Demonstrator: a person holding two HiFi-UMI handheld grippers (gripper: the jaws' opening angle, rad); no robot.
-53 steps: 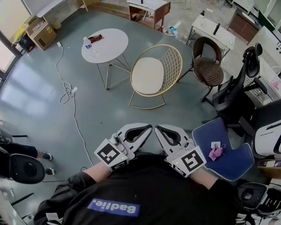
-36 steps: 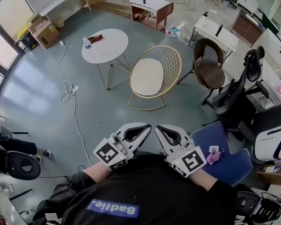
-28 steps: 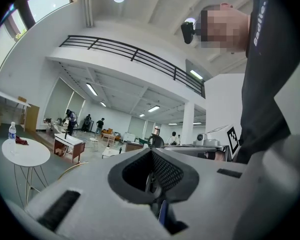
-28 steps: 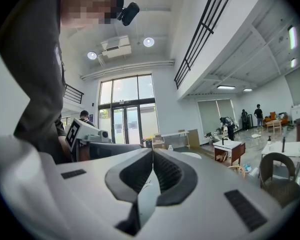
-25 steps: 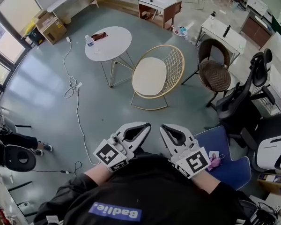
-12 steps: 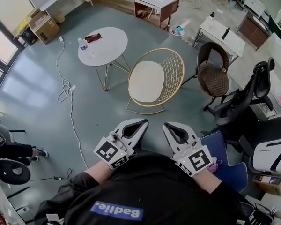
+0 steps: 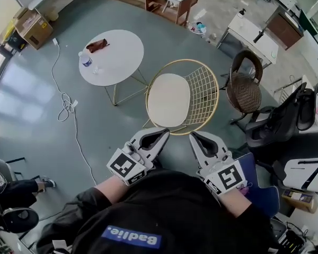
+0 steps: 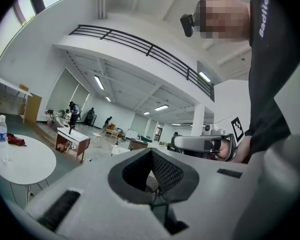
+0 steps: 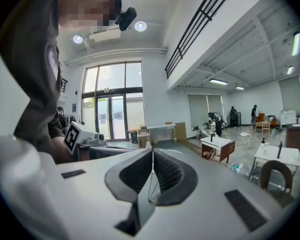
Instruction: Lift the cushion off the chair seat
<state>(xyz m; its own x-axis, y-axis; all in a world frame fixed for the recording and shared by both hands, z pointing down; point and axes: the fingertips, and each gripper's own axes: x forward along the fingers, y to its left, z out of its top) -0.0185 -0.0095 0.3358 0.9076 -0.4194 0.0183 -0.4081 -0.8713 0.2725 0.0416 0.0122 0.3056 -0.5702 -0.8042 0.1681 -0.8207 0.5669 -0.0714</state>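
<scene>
A round cream cushion (image 7: 168,99) lies on the seat of a gold wire chair (image 7: 201,91), just ahead of me in the head view. My left gripper (image 7: 163,133) and right gripper (image 7: 194,137) are held side by side in front of my chest. Their tips are just short of the chair's near rim and touch nothing. Both are shut and hold nothing. In the left gripper view the jaws of the left gripper (image 8: 151,152) meet at the tip. The right gripper (image 9: 152,153) is likewise shut in its own view.
A white round table (image 7: 116,62) with a water bottle (image 7: 85,60) and a dark red cloth (image 7: 98,45) stands left of the chair. A brown wicker chair (image 7: 245,91) and black office chairs (image 7: 278,123) stand at the right. A cable (image 7: 68,106) lies on the floor at the left.
I have come closer to the gold chair, which has slid down the head view toward my grippers. Both grippers moved forward with me and stayed shut.
</scene>
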